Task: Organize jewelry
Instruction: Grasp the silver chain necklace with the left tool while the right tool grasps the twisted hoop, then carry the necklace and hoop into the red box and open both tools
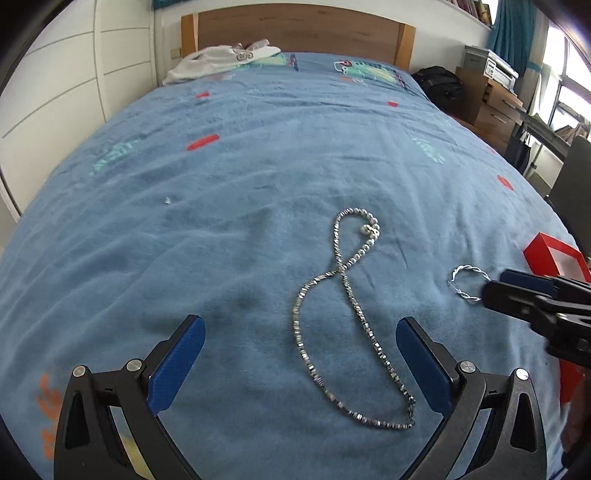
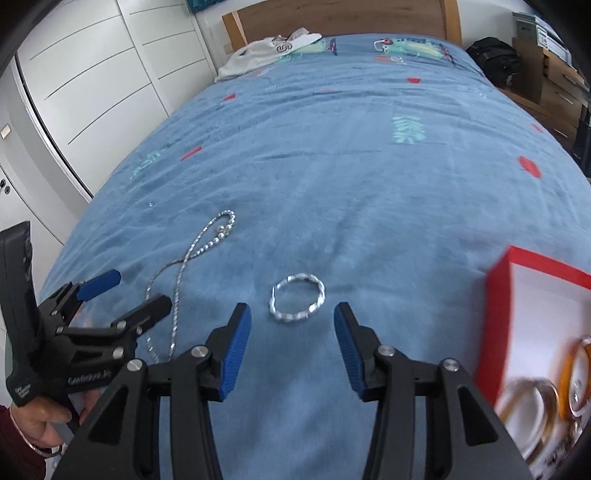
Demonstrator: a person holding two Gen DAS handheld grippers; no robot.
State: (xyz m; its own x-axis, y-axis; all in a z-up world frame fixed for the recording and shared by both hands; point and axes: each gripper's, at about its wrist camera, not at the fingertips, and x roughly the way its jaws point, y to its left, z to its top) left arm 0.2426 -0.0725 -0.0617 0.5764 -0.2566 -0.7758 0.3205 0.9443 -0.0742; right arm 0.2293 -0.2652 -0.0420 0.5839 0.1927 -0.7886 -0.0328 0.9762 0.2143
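Note:
A long silver chain necklace (image 1: 347, 317) lies looped on the blue bedspread, between and just ahead of my open left gripper (image 1: 300, 332). It also shows in the right wrist view (image 2: 184, 266). A twisted silver bracelet (image 2: 297, 299) lies just ahead of my open, empty right gripper (image 2: 292, 319); it shows in the left wrist view (image 1: 466, 282) too. A red jewelry box (image 2: 498, 325) with a white inside stands at the right and holds orange and gold bangles (image 2: 576, 380). The left gripper (image 2: 129, 291) appears at left in the right wrist view, and the right gripper (image 1: 495, 286) at right in the left wrist view.
The bed (image 1: 258, 147) has a wooden headboard (image 1: 295, 29) and a white garment (image 1: 218, 61) near it. White wardrobe doors (image 2: 92, 74) stand at left. A black bag (image 1: 439, 85) and wooden drawers (image 1: 491, 103) stand at right.

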